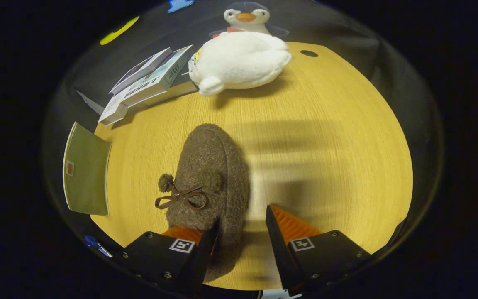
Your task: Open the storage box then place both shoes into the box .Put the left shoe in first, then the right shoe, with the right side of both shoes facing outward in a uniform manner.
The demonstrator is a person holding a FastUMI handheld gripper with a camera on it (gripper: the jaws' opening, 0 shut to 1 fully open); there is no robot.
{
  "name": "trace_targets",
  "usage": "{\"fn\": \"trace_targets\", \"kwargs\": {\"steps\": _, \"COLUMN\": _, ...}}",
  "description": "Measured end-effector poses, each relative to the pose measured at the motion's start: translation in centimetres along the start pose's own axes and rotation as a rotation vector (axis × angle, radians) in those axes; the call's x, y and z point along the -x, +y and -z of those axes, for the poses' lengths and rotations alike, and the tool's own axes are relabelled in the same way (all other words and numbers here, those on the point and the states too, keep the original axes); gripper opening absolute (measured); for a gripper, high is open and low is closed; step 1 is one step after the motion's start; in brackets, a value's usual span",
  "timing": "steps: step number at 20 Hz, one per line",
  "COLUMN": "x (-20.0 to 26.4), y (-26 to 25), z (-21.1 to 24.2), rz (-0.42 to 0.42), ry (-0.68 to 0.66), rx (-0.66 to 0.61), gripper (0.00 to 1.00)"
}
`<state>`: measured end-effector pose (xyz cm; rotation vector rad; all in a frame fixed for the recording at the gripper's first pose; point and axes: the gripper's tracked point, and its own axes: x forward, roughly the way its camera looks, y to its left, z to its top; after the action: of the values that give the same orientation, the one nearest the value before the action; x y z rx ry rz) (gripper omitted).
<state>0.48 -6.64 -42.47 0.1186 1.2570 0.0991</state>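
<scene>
A brown fuzzy shoe (212, 178) with two pompoms and a small bow lies on the wooden table (338, 158), its toe pointing away from me. My gripper (243, 226) stands open low over the table. Its left finger overlaps the shoe's heel end, and part of the shoe's right edge lies in the gap between the fingers. The right finger is over bare table, apart from the shoe. I cannot tell whether the left finger touches the shoe.
A white plush penguin (239, 62) lies at the far side of the table. A stack of books (147, 81) sits to its left. A green flat panel (86, 170) stands at the table's left edge. A round hole (308, 53) is in the far tabletop.
</scene>
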Motion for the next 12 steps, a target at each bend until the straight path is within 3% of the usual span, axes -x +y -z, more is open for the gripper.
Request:
{"fn": "trace_targets", "kwargs": {"steps": 1, "x": -0.3, "y": 0.8, "z": -0.1, "rz": -0.029, "ry": 0.0, "rx": 0.002, "gripper": 0.61}}
{"fn": "trace_targets", "kwargs": {"steps": 2, "x": -0.3, "y": 0.7, "z": -0.1, "rz": -0.019, "ry": 0.0, "rx": 0.017, "gripper": 0.35}}
{"fn": "trace_targets", "kwargs": {"steps": 3, "x": -0.1, "y": 0.4, "z": -0.2, "rz": 0.002, "ry": 0.002, "rx": 0.048, "gripper": 0.28}}
{"fn": "trace_targets", "kwargs": {"steps": 5, "x": 0.3, "y": -0.3, "z": -0.8, "rz": 0.032, "ry": -0.017, "rx": -0.007, "gripper": 0.07}}
{"fn": "trace_targets", "kwargs": {"steps": 9, "x": 2.4, "y": 1.8, "z": -0.8, "rz": -0.057, "ry": 0.007, "rx": -0.094, "gripper": 0.07}}
{"fn": "trace_targets", "kwargs": {"steps": 12, "x": 5.2, "y": 4.2, "z": -2.0, "rz": -0.074, "ry": -0.041, "rx": -0.061, "gripper": 0.07}}
